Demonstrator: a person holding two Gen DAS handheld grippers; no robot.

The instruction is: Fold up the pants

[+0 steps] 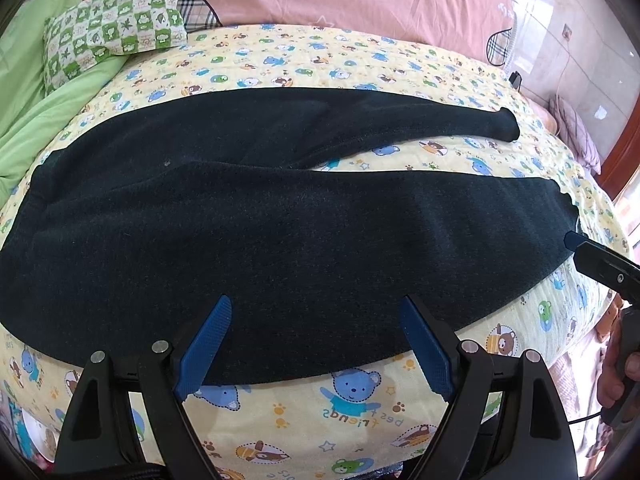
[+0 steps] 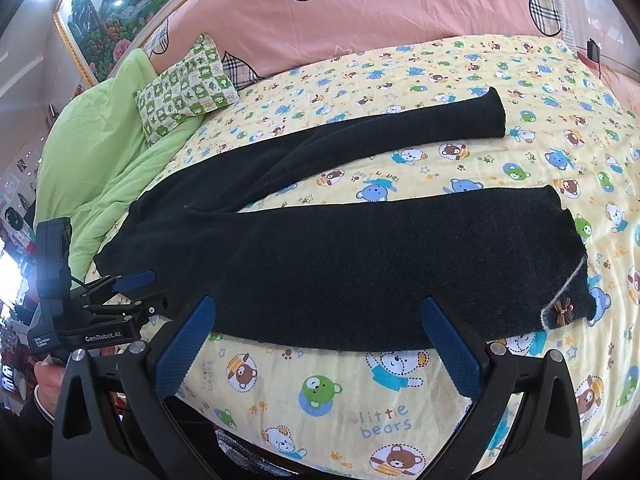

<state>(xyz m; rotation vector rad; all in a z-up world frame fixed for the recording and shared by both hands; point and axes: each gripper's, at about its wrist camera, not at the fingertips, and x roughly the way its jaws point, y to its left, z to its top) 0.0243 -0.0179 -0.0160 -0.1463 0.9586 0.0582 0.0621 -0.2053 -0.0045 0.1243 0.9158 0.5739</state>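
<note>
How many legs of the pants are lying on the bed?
2. The far leg stretches toward the pink quilt; the near leg lies close to both open grippers and has a small flower at its cuff. Neither looks folded yet.

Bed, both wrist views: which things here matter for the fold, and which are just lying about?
For the job:
black pants, spread flat, legs apart
left gripper, open
right gripper, open

Lying about:
checked pillow
green quilt
pink duvet

1 pair of pants (image 1: 280, 216), 2 grippers (image 1: 316, 344) (image 2: 320, 344), 1 checked pillow (image 2: 186, 88), 1 bear-print sheet (image 2: 400, 408)
</note>
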